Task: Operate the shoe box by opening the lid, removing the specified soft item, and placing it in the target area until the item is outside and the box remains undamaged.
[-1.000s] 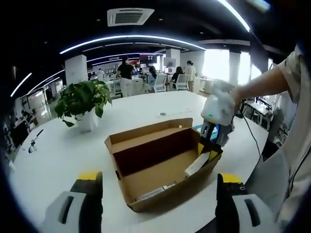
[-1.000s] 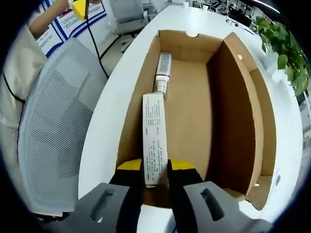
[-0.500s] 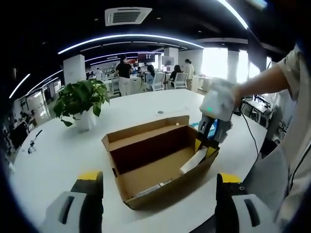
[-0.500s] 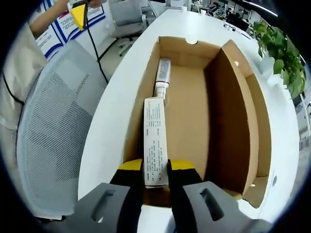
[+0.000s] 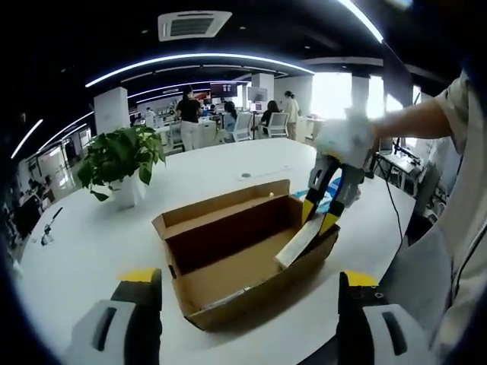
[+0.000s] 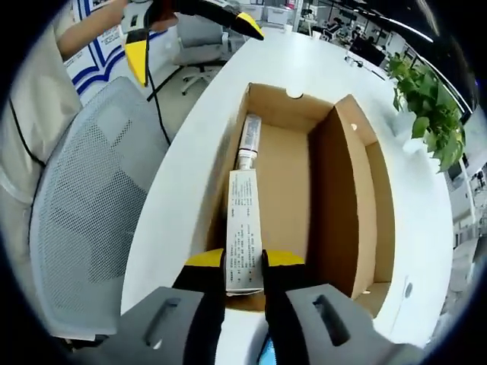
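The open brown shoe box [image 5: 251, 287] lies on the white table [image 5: 91, 243], lid folded back. My right gripper [image 5: 319, 217] hangs over the box's right end, shut on a long white carton [image 5: 298, 243] that slants up past the box rim. In the right gripper view the same carton [image 6: 243, 220] sticks out between the shut jaws of my right gripper [image 6: 243, 262], above the box [image 6: 350, 198]. A white tube [image 6: 247, 141] lies on the box floor along the left wall. My left gripper [image 5: 249, 277] stands open, short of the box's front wall.
A potted plant [image 5: 122, 156] stands on the table left of the box. A grey mesh chair [image 6: 84, 220] sits beside the table edge. A blue item [image 5: 319, 201] lies on the table behind the box. People and desks fill the far room.
The right gripper has risen with the white carton, lifting it from lying along the box's wall to slanting above the rim. The left gripper stays open and near the same place.
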